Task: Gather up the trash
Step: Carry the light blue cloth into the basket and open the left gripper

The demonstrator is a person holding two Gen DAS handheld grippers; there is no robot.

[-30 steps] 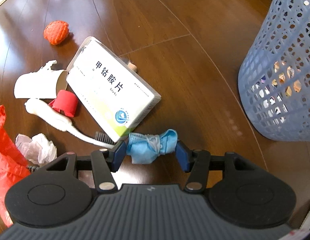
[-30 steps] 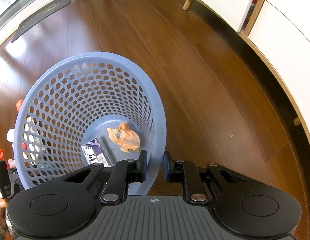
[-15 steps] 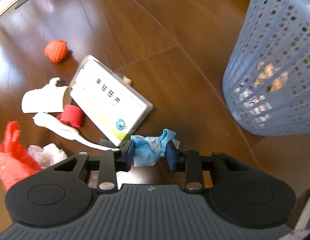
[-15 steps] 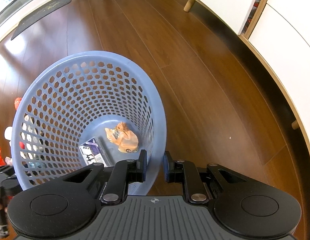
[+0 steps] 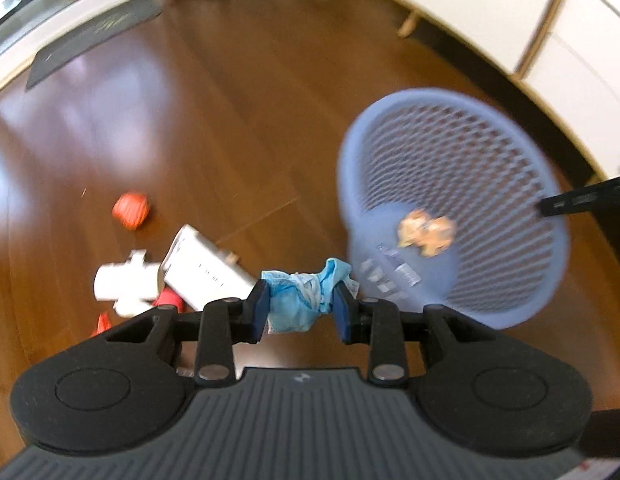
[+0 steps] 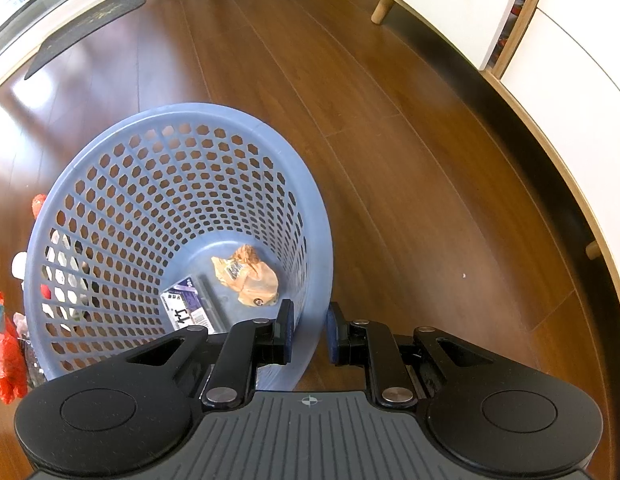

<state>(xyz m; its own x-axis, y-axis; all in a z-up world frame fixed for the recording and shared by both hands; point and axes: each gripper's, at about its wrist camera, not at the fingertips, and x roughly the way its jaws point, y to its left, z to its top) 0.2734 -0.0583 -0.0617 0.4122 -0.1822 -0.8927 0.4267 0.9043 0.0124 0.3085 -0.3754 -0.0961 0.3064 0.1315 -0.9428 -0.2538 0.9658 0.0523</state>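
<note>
My left gripper (image 5: 301, 307) is shut on a crumpled blue face mask (image 5: 305, 298) and holds it in the air, left of the blue mesh basket (image 5: 506, 152). The basket (image 6: 109, 184) is tilted, and my right gripper (image 6: 307, 334) is shut on its near rim. Inside lie a crumpled orange wrapper (image 6: 247, 276) and a small printed packet (image 6: 185, 308). On the floor sit a white medicine box (image 5: 205, 270), a torn white paper cup (image 5: 123, 286), a red cap (image 5: 169, 299) and a red mesh ball (image 5: 130, 209).
Dark wooden floor all round. A red plastic bag (image 6: 5, 356) and crumpled tissue (image 6: 21, 322) lie left of the basket. White cabinets (image 6: 570, 92) on wooden legs line the right. A dark mat (image 6: 85, 28) lies at the far left by the window.
My left gripper closed on the blue mask, lifted it off the floor and swung up toward the basket. The right gripper kept its hold on the basket rim.
</note>
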